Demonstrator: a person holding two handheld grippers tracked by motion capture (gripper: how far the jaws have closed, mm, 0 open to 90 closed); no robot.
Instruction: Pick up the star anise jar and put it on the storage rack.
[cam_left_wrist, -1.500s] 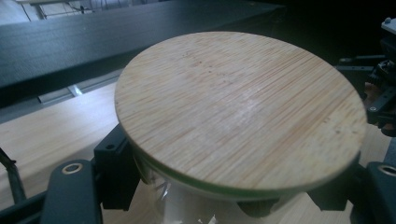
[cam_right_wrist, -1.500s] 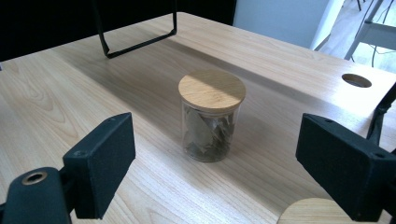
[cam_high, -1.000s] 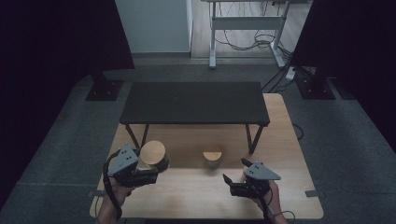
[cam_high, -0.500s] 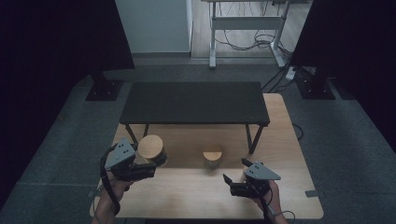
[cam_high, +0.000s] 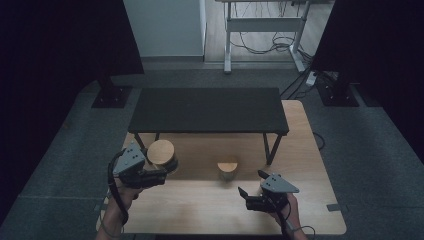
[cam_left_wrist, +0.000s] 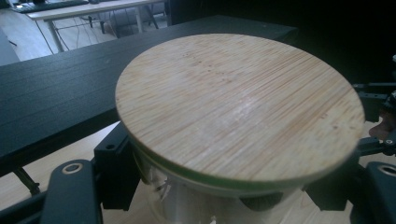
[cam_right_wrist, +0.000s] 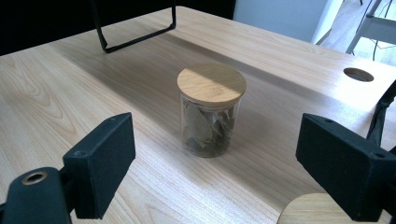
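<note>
no readable text — no labels

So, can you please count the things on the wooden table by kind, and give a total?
Glass jars with a bamboo lid: 2, the large jar clamped in the left claw and the small jar of dried leaves standing free.
Black shelf on legs: 1.
Total: 3.
</note>
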